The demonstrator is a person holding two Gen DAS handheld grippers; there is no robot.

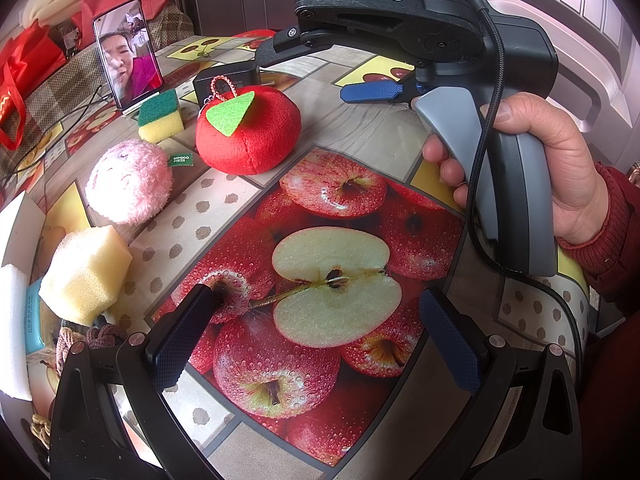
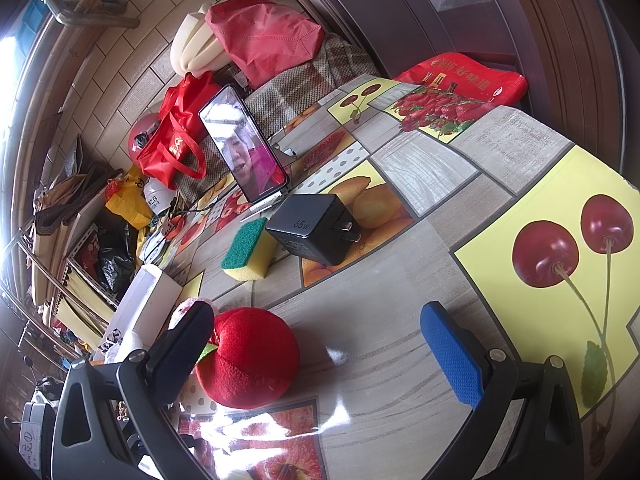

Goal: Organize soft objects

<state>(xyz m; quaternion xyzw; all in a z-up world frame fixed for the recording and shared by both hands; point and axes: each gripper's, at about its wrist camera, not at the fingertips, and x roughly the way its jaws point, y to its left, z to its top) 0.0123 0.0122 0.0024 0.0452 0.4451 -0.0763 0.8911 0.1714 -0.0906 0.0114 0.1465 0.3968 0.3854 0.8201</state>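
A red plush apple [image 1: 248,130] with a green felt leaf sits on the fruit-print tablecloth [image 1: 224,208]. A pink fuzzy ball [image 1: 128,180], a green-and-yellow sponge [image 1: 160,116] and a plain yellow sponge [image 1: 84,274] lie to its left. My left gripper [image 1: 316,344] is open and empty over the printed apples. My right gripper [image 2: 324,354] is open; the plush apple [image 2: 250,360] lies just inside its left finger [image 2: 184,350]. The right gripper also shows in the left wrist view [image 1: 372,92], held by a hand. The green-and-yellow sponge [image 2: 248,250] lies beyond.
A phone on a stand [image 1: 128,54] and a black charger [image 2: 316,226] sit at the back of the table. White foam [image 1: 16,320] and a white box [image 2: 148,304] lie at the left edge. Red bags [image 2: 264,32] pile up behind.
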